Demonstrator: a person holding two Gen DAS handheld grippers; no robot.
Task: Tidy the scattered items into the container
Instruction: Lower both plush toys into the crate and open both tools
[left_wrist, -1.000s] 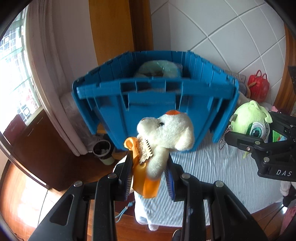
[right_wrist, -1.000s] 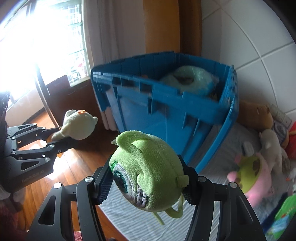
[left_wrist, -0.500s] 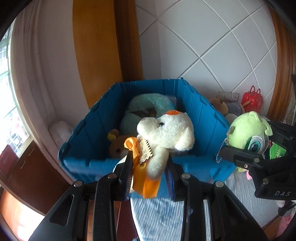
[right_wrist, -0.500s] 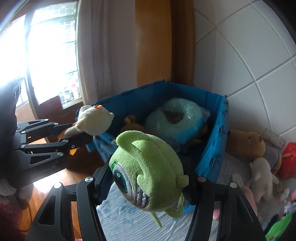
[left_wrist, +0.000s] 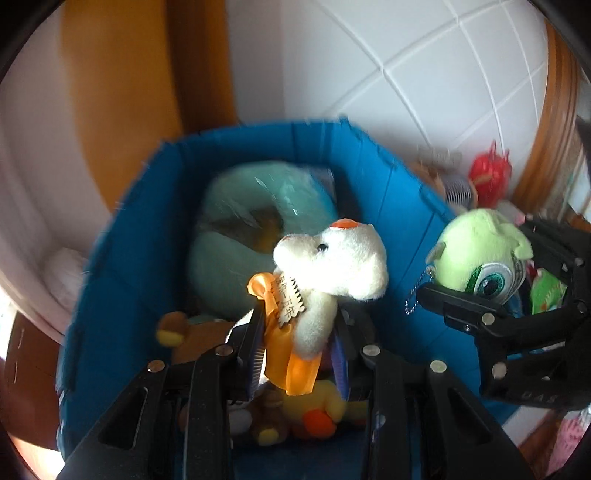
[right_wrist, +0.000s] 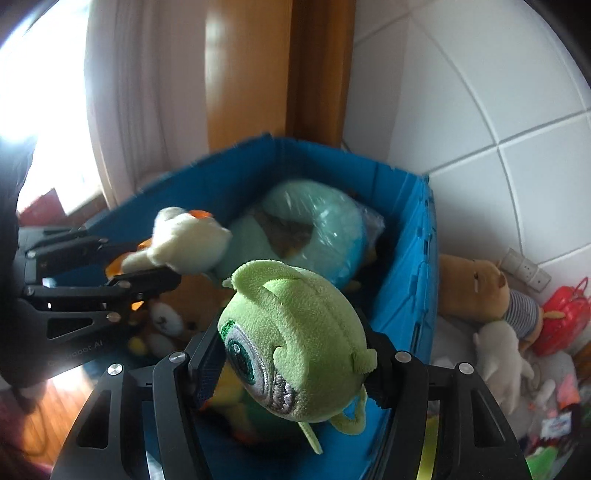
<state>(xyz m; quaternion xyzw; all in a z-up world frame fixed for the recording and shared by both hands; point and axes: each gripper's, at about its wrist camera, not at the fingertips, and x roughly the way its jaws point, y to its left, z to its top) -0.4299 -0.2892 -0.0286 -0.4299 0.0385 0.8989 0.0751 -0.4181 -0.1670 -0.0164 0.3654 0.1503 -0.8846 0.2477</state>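
Observation:
My left gripper (left_wrist: 299, 332) is shut on a white plush bear (left_wrist: 332, 266) with an orange ribbon, held above the open blue crate (left_wrist: 122, 258). My right gripper (right_wrist: 291, 354) is shut on a green one-eyed plush (right_wrist: 295, 347), over the crate's (right_wrist: 410, 258) near right corner. Each gripper shows in the other's view: the right gripper (left_wrist: 480, 295) with the green plush (left_wrist: 480, 247), the left gripper (right_wrist: 147, 273) with the white bear (right_wrist: 184, 240). Inside the crate lie a teal ring cushion (left_wrist: 255, 229), a yellow duck plush (left_wrist: 317, 410) and brown plush toys (right_wrist: 173, 317).
To the right of the crate, on the bed, lie a brown bear in a striped shirt (right_wrist: 480, 291), a white plush (right_wrist: 498, 350) and a red bag (right_wrist: 565, 321). A white tiled wall (right_wrist: 480, 92) and a wooden post (right_wrist: 314, 66) stand behind the crate.
Both grippers have carried their toys forward and up, from in front of the crate's outer wall to above its open top. The crate's inside now fills both views.

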